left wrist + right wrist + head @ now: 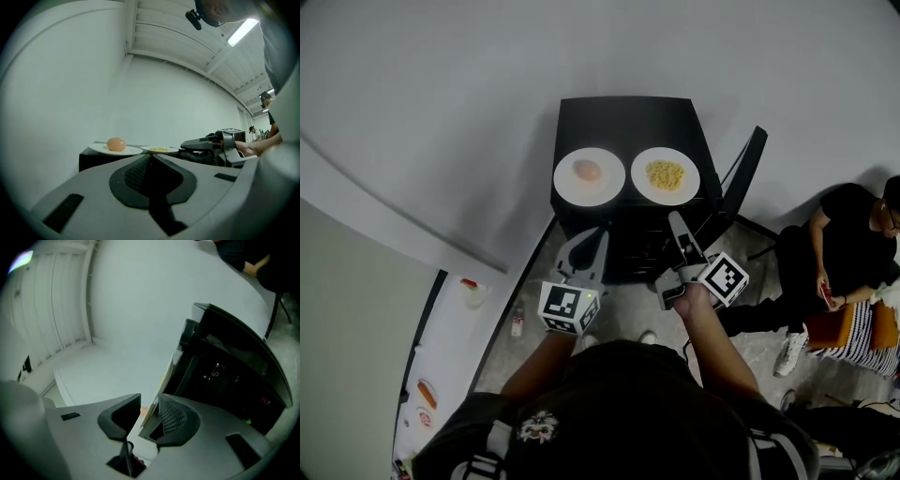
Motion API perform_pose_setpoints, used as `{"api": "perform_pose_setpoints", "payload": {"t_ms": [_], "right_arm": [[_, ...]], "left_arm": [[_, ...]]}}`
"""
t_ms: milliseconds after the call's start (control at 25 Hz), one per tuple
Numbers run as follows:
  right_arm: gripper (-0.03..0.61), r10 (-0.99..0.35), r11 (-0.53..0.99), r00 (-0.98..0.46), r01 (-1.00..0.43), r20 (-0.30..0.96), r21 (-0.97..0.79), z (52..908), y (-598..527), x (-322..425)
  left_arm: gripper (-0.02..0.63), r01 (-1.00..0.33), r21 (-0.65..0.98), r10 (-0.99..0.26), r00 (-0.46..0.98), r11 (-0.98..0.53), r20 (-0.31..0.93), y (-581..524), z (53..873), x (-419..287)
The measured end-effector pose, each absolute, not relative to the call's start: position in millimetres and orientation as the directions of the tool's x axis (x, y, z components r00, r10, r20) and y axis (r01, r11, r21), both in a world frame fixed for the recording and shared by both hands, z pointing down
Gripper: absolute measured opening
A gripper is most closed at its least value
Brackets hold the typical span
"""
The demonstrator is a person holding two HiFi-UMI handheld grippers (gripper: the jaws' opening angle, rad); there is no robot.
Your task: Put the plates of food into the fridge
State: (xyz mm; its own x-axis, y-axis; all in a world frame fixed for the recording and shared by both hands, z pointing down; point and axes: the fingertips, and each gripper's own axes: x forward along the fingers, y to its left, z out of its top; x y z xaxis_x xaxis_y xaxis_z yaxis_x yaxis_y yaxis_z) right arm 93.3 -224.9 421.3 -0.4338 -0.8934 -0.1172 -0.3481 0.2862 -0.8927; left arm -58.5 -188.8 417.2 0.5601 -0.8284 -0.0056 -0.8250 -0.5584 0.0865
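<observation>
Two white plates stand side by side on top of a low black fridge (628, 117). The left plate (589, 175) holds a round peach-coloured item (116, 144). The right plate (665, 175) carries a heap of yellow food (159, 149). My left gripper (589, 236) hovers in front of the fridge, below the left plate, its jaws shut on nothing (150, 157). My right gripper (678, 225) is rolled on its side near the fridge's front right. A narrow gap shows between its jaws (150, 401), with nothing in it. The fridge front (225, 362) fills its view.
A person (844, 244) sits on the floor at the right beside a striped cushion (862, 333). A black chair (741, 178) leans against the fridge's right side. A small bottle (517, 322) stands on the floor at the left. A white wall is behind.
</observation>
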Motion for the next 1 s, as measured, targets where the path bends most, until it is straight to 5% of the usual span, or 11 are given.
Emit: {"api": "perform_pose_setpoints", "payload": {"t_ms": [280,840,1000], "right_arm": [[0.112,-0.910,0.171,-0.389,-0.032,-0.146,-0.985,426.5,-247.7,96.5],[0.109,-0.923,0.073,-0.374,0.068,-0.093,-0.995,429.8,-256.7,97.3],[0.054,-0.923,0.041,-0.380,0.059,-0.061,-0.997,437.3,-264.5,100.3]], "left_arm": [[0.031,-0.839,0.079,-0.842,0.540,-0.539,-0.016,-189.5,413.7,-61.4],[0.031,-0.845,0.086,-0.850,0.526,-0.527,-0.042,-178.2,407.4,-63.4],[0.031,-0.845,0.093,-0.850,0.525,-0.527,-0.039,-184.2,409.2,-59.0]]}}
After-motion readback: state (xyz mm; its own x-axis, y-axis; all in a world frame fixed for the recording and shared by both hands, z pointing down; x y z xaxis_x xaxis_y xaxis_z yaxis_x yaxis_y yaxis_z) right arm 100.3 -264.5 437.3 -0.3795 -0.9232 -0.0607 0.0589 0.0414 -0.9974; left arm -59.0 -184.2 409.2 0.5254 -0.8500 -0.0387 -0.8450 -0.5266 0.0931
